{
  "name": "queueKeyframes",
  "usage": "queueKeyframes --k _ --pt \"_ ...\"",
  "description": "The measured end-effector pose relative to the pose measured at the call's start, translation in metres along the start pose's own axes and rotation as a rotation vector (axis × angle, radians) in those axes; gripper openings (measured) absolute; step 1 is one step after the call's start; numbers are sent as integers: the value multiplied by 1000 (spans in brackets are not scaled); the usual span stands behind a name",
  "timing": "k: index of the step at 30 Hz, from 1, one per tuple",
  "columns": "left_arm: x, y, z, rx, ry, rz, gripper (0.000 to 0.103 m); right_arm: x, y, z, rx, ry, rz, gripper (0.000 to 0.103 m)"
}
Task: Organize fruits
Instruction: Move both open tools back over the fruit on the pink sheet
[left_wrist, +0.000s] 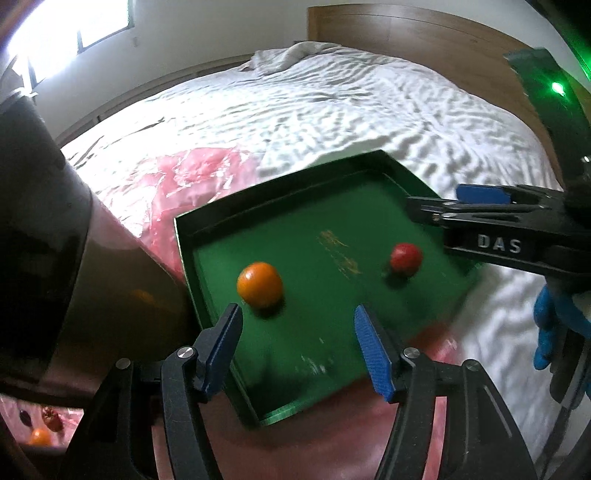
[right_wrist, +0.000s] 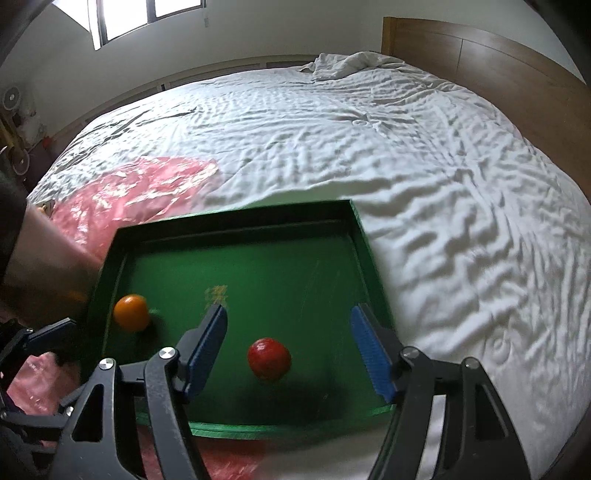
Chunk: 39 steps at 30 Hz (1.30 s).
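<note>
1. orange and red fruit lie apart inside the green tray on the bed; its walls probably stop rolling.
2. left gripper jaws spread, empty.
3. right gripper jaws wide, empty, above the red fruit.

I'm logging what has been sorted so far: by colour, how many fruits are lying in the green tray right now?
Orange fruit: 1
Red fruit: 1
Total in the green tray: 2
</note>
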<state>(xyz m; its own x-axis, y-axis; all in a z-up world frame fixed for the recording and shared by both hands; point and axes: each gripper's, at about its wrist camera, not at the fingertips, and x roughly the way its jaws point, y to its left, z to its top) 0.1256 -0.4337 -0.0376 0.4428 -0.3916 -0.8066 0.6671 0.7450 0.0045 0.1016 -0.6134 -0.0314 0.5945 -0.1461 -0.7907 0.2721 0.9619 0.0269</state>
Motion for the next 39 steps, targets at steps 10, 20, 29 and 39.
queueKeyframes --k 10,20,29,39 --pt "-39 -12 -34 74 16 -57 59 -37 23 -32 28 20 -5 103" --pt "-79 14 -69 66 31 -32 59 -69 63 -68 7 56 39 103" --pt "-113 60 -96 27 39 28 59 -92 120 -89 -38 77 122 103" --pt "-135 129 -132 -92 52 111 59 -99 202 -106 -143 118 246 103"
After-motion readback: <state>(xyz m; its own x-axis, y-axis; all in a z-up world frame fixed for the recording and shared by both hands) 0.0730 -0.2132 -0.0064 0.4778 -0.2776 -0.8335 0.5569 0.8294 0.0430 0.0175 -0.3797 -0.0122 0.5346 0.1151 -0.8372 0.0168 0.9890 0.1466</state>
